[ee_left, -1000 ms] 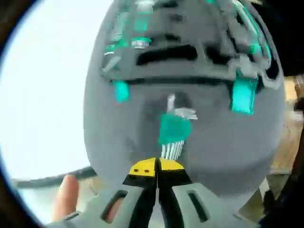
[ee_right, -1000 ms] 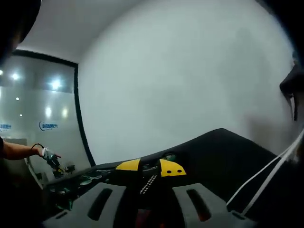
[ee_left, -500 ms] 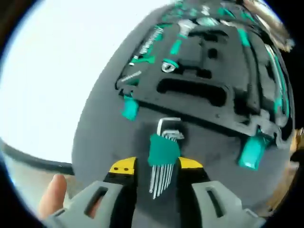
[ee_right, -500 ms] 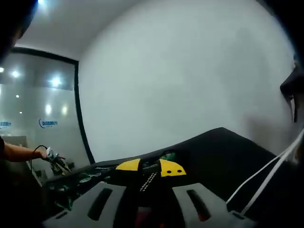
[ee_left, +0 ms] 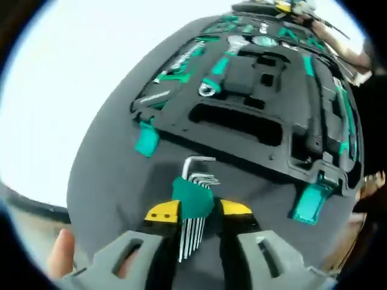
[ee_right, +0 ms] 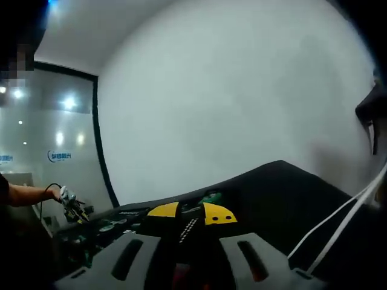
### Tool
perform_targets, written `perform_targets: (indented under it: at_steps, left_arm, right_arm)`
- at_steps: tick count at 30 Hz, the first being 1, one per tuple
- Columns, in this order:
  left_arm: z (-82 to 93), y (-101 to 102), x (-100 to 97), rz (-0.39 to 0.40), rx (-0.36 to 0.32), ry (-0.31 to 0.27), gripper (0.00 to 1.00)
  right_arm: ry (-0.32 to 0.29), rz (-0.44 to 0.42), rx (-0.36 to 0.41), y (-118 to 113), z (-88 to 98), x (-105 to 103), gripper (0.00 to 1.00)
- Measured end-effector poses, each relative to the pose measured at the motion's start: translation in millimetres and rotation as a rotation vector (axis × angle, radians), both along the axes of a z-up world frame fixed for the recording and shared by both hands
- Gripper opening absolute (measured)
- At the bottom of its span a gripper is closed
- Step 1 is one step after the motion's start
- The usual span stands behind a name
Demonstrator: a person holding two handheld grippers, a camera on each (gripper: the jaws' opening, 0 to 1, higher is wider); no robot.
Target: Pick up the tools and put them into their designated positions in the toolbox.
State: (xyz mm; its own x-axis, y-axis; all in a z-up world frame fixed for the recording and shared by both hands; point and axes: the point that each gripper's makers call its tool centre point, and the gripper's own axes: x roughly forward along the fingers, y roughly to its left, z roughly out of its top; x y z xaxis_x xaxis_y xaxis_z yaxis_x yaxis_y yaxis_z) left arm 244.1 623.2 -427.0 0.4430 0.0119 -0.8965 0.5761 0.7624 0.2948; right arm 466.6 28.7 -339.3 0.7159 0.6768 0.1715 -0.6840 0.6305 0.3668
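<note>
The left gripper (ee_left: 198, 212) has its jaws spread, one on each side of the hex key set (ee_left: 192, 203), which lies on the dark mat (ee_left: 103, 181) just in front of the open toolbox (ee_left: 254, 103). No grip is made yet. If the jaws close on the loose steel keys rather than the green holder, the set could twist or slip out on lifting. The right gripper (ee_right: 191, 213) is pressed nearly together, holding nothing visible, near the mat's far edge.
</note>
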Motion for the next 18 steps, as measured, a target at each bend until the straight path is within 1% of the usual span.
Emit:
perform_targets:
  at_steps: [1, 2, 3, 4, 5, 6, 7, 9, 10, 11, 12, 13, 14, 16, 17, 18]
  left_arm:
    - [-4.3, 4, 7.2, 0.012, 0.001, -0.012, 0.36]
    - [-7.9, 5, 10.3, 0.016, 0.007, -0.006, 0.38]
    - [-9.2, 4, 8.9, 0.013, -0.002, 0.018, 0.38]
    - [-8.2, 2, 9.8, 0.009, -0.001, 0.029, 0.38]
    - [-8.4, 3, 11.0, 0.007, 0.004, 0.033, 0.41]
    - [-8.4, 5, 13.9, -0.03, 0.009, 0.036, 0.45]
    - [-7.9, 6, 16.4, -0.04, 0.004, 0.037, 0.49]
    - [-10.2, 10, 20.9, -0.027, -0.011, 0.066, 0.55]
    - [-13.5, 9, 17.6, -0.008, -0.031, 0.112, 0.55]
    - [-15.7, 8, 15.4, 0.012, -0.049, 0.146, 0.52]
    - [-17.3, 5, 12.7, 0.022, -0.064, 0.177, 0.45]
    - [-18.8, 1, 9.6, 0.034, -0.075, 0.211, 0.41]
    - [-19.1, 0, 8.6, 0.044, -0.079, 0.224, 0.38]
    - [-19.0, -1, 11.0, 0.034, -0.069, 0.225, 0.38]
    - [-20.8, -1, 11.0, 0.024, -0.066, 0.242, 0.38]
    - [-21.8, -1, 10.9, 0.031, -0.067, 0.25, 0.38]
  right_arm:
    - [0.0, -0.004, 0.004, -1, 0.7, 1, 0.11]
    - [0.0, -0.006, 0.007, -1, 1.0, 1, 0.11]
    - [0.005, -0.008, 0.01, -2, 0.5, 3, 0.11]
    - [0.009, -0.008, 0.011, -2, 0.0, 3, 0.11]
    - [0.012, -0.006, 0.014, -2, -0.2, 2, 0.11]
    - [0.013, -0.005, 0.014, -2, -0.3, 2, 0.11]
    - [0.015, -0.003, 0.011, -1, -0.7, 2, 0.11]
    - [0.014, 0.003, -0.004, 2, -2.1, 1, 0.11]
    - [0.012, 0.005, -0.008, 3, -2.1, 2, 0.11]
    - [0.011, 0.005, -0.009, 3, -2.2, 2, 0.11]
    - [0.011, 0.005, -0.011, 3, -2.5, 2, 0.11]
    - [0.013, 0.004, -0.01, 3, -2.8, 2, 0.11]
    - [0.013, 0.004, -0.006, 2, -2.5, 2, 0.11]
    - [0.016, 0.003, -0.002, 1, -2.7, 2, 0.11]
    - [0.017, 0.005, -0.005, 1, -3.2, 2, 0.11]
    - [0.017, 0.007, -0.008, 2, -3.5, 1, 0.11]
